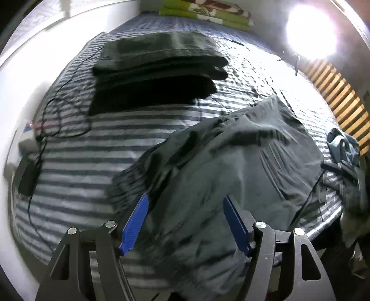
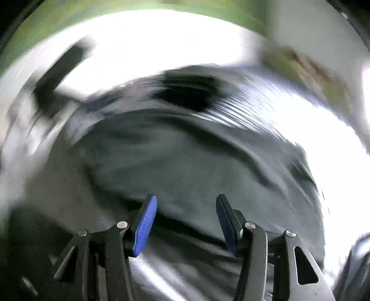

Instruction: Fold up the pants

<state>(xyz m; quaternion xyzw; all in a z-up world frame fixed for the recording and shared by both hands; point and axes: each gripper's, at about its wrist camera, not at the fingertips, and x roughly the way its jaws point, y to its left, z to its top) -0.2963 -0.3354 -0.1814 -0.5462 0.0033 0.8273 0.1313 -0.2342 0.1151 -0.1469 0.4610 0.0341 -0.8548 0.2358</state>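
Crumpled dark grey pants lie in a heap on the striped bedspread, right of centre in the left wrist view. My left gripper hovers open over their near edge, blue pads apart with nothing between them. The right wrist view is heavily motion-blurred. There the same grey pants fill the middle, and my right gripper stands open above them, holding nothing.
A stack of folded dark garments rests further back on the bed. A black cable and adapter trail along the left side. More bluish clothing is bunched at the right edge. Green patterned pillows sit at the head.
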